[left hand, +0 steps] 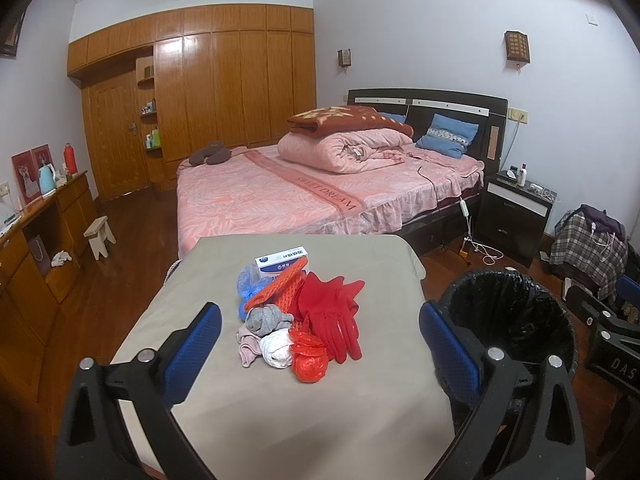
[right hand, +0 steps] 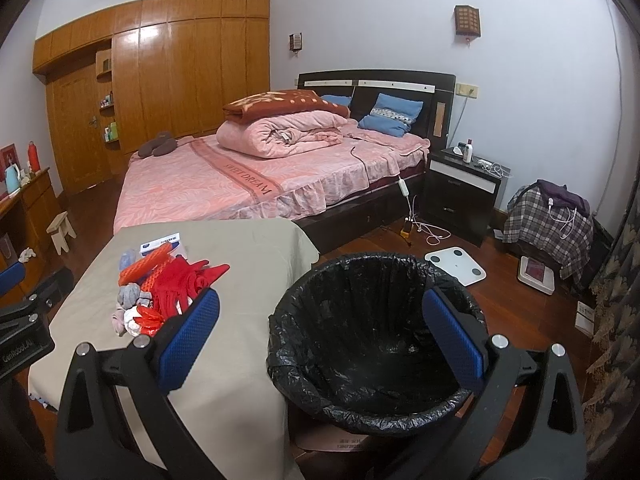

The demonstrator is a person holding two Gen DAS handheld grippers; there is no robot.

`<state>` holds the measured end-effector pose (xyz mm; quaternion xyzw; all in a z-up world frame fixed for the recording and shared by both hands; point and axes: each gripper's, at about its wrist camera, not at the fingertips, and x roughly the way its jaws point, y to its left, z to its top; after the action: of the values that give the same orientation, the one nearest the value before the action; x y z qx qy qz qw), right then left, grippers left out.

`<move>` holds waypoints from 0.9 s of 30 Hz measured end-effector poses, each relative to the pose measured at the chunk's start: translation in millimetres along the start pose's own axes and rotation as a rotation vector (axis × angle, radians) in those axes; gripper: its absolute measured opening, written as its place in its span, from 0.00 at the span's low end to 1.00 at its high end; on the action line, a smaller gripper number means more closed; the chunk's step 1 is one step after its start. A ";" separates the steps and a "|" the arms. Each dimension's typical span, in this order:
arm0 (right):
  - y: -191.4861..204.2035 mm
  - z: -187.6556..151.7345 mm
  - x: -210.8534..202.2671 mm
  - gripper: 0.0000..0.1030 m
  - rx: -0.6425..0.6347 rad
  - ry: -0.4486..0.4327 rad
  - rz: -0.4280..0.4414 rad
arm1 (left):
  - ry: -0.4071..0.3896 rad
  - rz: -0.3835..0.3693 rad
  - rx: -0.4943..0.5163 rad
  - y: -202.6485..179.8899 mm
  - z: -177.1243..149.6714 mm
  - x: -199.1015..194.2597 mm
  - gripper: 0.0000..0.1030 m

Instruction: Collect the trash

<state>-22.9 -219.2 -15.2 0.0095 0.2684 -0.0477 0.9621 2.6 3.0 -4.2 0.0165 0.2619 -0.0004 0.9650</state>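
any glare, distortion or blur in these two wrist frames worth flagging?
Left wrist: strong fisheye bowing of walls and wardrobe, dark vignette in the corners, ceiling-light glare on the wardrobe doors; trash pile sharp. Right wrist: same barrel warp and vignette, glare patch on the wardrobe, black bin liner dim with little detail inside; blue fingers in focus.

Both fisheye views look forward and slightly down from the near end of the cloth-covered table (left hand: 280,420), toward the bed (left hand: 320,192). The left wrist view sits over the table, close to the trash pile (left hand: 298,312). The right wrist view sits further right, over the black-lined bin (right hand: 372,344). The 2 views share table, pile, bin and bed.
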 end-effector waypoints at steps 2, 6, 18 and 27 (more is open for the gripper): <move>-0.2 0.1 0.2 0.96 0.001 0.001 0.000 | 0.000 -0.001 0.000 -0.3 0.0 -0.3 0.94; -0.3 0.1 0.8 0.96 0.002 0.002 0.000 | 0.000 0.000 0.000 -0.5 -0.2 0.0 0.94; -0.7 0.4 1.5 0.96 0.002 0.003 0.003 | 0.002 0.003 -0.001 3.1 -5.1 2.1 0.94; -1.0 1.7 2.3 0.96 0.003 0.003 0.002 | 0.003 0.004 0.000 3.1 -5.4 2.7 0.94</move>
<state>-20.1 -220.5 -15.0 0.0113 0.2698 -0.0472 0.9617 2.2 6.3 -10.2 0.0168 0.2634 0.0017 0.9645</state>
